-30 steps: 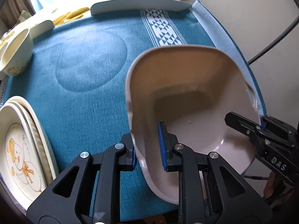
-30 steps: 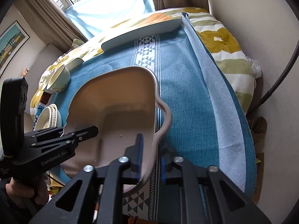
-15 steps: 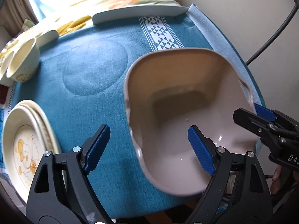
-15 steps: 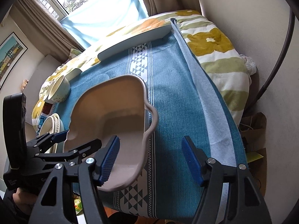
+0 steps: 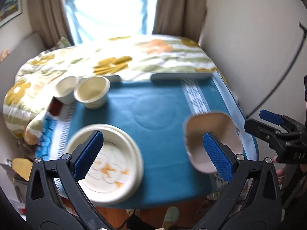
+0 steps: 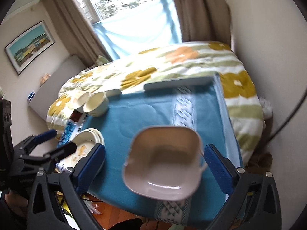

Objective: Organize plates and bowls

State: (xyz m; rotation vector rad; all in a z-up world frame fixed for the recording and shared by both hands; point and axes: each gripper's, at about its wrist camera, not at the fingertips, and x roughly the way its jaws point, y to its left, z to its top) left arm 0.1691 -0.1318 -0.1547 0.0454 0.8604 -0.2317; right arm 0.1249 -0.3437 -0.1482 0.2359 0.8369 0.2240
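The square bowl [image 6: 163, 164] was done in a pale pinkish beige, set off by a teal cloth [image 6: 138, 118] with a white geometric band. Cream plates [image 5: 107, 163] were printed with orange figures, and the duvet [image 6: 172, 61] was covered in mustard and orange flowers.

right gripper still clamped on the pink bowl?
No: the right gripper stands open, its blue pads clear of the pink bowl, which rests on the blue cloth.

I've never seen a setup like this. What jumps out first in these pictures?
Two wide-open claws with blue pads frame each view: the left claw and the right claw. Between them a beige squarish bowl sits free on the teal tablecloth, near its front right edge. A stack of cream plates lies front left.
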